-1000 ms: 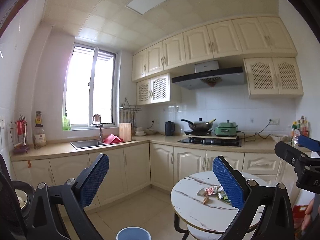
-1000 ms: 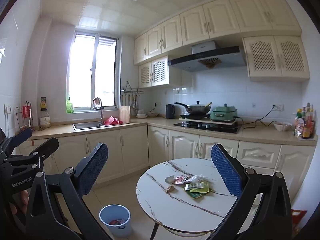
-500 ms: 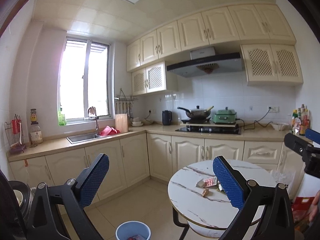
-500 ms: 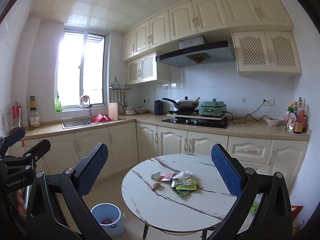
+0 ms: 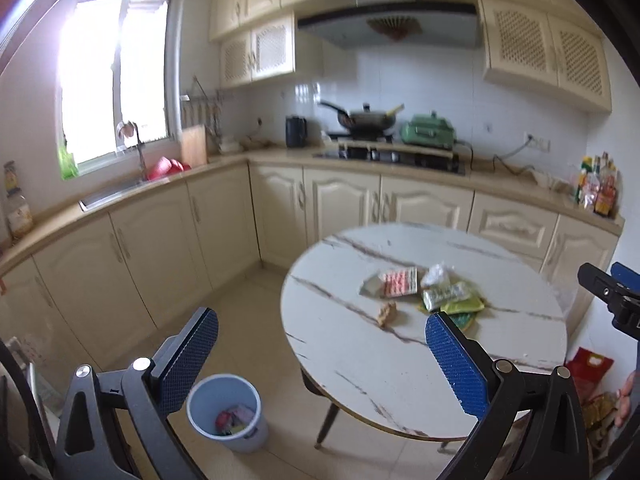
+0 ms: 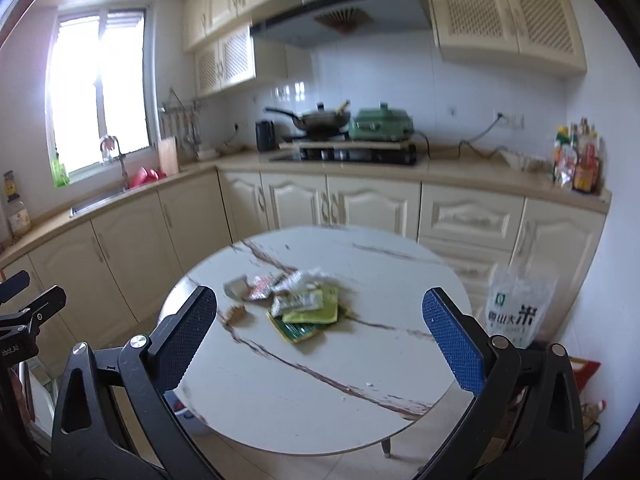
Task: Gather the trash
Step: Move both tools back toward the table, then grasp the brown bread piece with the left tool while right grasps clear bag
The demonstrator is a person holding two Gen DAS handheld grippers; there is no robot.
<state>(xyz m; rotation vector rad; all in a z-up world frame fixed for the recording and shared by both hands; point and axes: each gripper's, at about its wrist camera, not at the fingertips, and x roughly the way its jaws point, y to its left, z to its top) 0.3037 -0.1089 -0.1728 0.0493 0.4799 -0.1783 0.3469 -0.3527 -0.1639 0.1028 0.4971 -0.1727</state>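
Left wrist view looks down across a kitchen toward a round marble-patterned table (image 5: 360, 360), with the left gripper (image 5: 320, 364) held in the air, its two blue-padded fingers spread wide and nothing between them. A small heap of trash (image 5: 424, 292) lies on the far half of the tabletop: a pink-and-white wrapper (image 5: 398, 282), a crumpled clear bit just beside it, and overlapping green packets (image 5: 452, 300), with a small brown scrap (image 5: 387, 313) lying apart on the near side of the heap. On the floor to the left of the table stands a pale blue bin (image 5: 224, 416), upright, with some coloured litter already at its bottom. The tip of the right gripper shows at the right edge of this view, with part of a hand (image 5: 626, 396) below it. From the right wrist view, the right gripper (image 6: 320, 342) also hangs above the near edge of the table (image 6: 280, 392), its fingers wide apart and empty, the trash (image 6: 296, 300) lying between them in the picture but well beyond them on the tabletop. The green packets (image 6: 312, 312) are stacked, the lowest one dark green, and the brown scrap (image 6: 236, 313) sits at the heap's left. A white rice bag (image 6: 516, 304) stands on the floor past the table's right side, against the cream cabinets (image 6: 372, 204). Both views are slightly blurred.
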